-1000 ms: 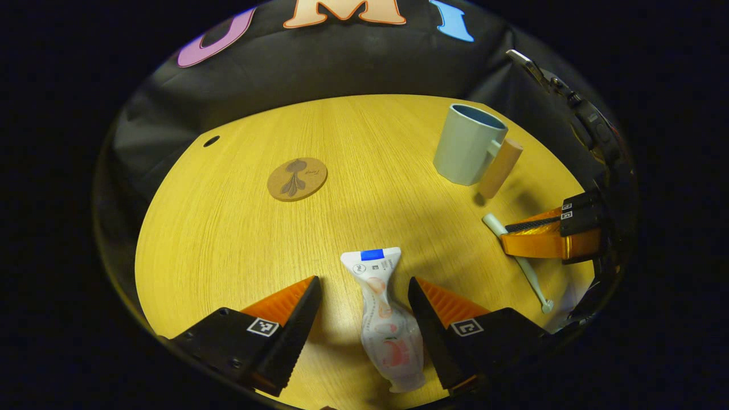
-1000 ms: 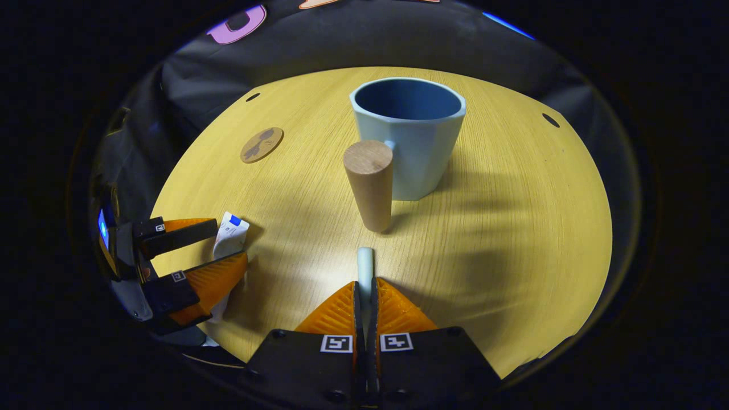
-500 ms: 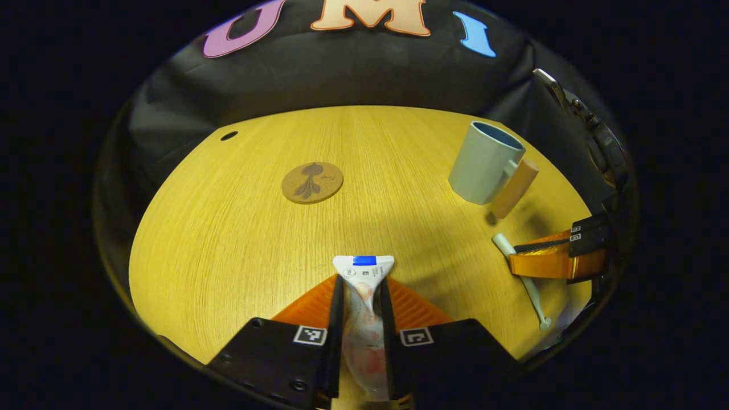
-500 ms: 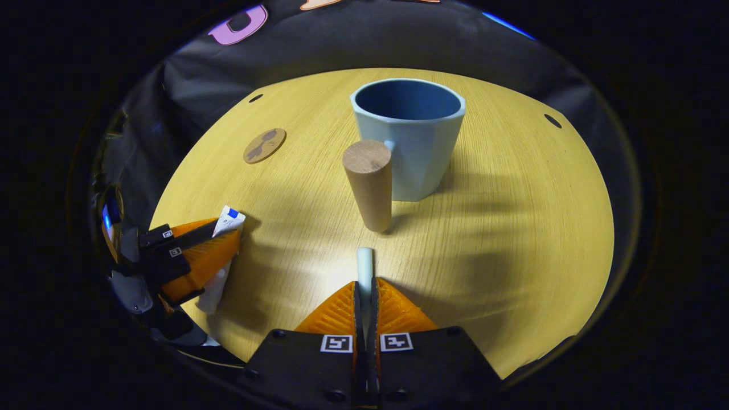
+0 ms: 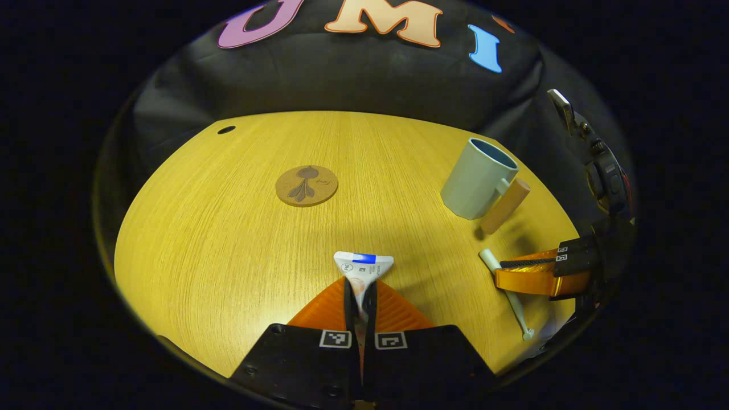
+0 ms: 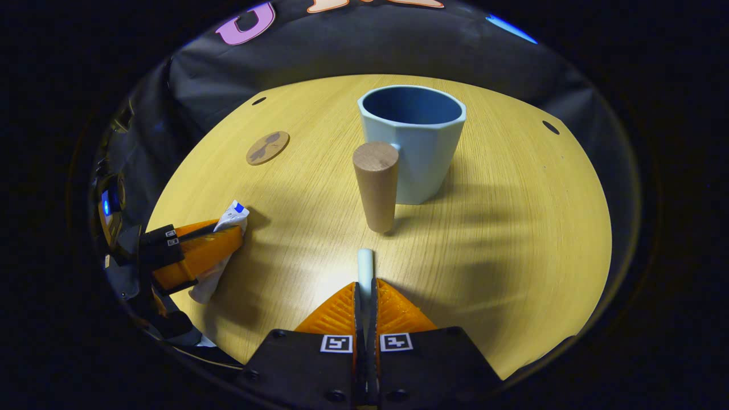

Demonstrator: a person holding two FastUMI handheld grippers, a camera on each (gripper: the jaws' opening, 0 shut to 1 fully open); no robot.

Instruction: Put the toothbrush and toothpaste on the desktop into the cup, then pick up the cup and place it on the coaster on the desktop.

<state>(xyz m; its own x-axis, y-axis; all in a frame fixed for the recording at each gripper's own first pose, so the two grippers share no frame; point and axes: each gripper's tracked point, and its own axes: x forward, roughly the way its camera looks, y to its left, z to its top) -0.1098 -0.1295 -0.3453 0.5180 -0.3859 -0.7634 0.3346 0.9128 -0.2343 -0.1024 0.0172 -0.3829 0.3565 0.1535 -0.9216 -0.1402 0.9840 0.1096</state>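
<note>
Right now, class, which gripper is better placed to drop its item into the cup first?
Probably the right gripper: shut on the toothbrush, it faces the cup close ahead. The left gripper, shut on the toothpaste, sits farther off.

The left gripper view looks forward and down along its own fingers [image 5: 376, 296] from low over the surface [image 5: 228, 239], with the cup [image 5: 477, 179] far off to its upper right. The right gripper view sits much nearer the cup [image 6: 413, 142], facing it almost head-on past its own fingers [image 6: 393, 310]. Both views share the cup, the coaster [image 5: 306, 185] [image 6: 267, 148] beyond it toward the booth's wall, and each other's gripper: the right gripper [image 5: 527, 273] at the left view's edge, the left gripper [image 6: 196, 256] at the right view's.
</note>
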